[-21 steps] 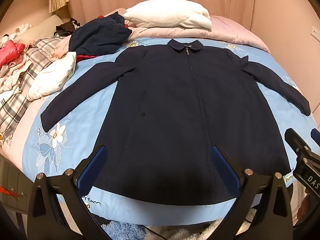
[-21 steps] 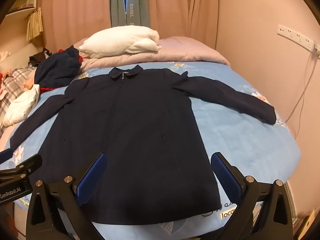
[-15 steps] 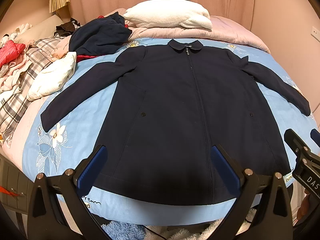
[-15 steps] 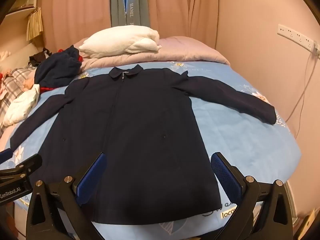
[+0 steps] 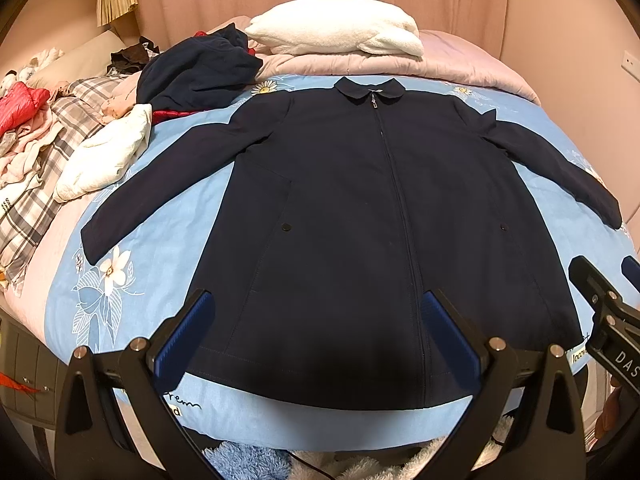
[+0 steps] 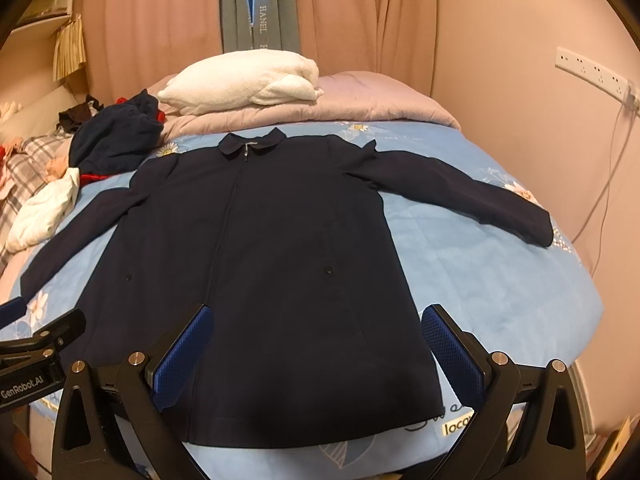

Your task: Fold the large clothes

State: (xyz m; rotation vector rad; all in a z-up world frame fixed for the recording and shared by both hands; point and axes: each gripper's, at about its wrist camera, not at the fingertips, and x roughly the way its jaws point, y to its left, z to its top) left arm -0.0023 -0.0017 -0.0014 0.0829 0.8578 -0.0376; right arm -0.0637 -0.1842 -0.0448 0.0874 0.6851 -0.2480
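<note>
Since coat (image 5: 360, 240) lies flat, zipped, sleeves out on bed (image 5: 168, 216): ready for 1st fold.
Left hand-held gripper (image 5: 316, 332) & right hand-held gripper (image 6: 316, 340) both wide, empty, above hem.

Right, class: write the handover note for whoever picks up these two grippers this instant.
Left gripper: open, empty, hovering over the coat's hem.
Right gripper: open, empty, also above the hem.
Navy coat: flat on the blue floral sheet, zipped, collar toward the white pillow, both sleeves spread outward.
Done: coat laid out.
Left: every fold; probably sleeves in first, then the body.
</note>
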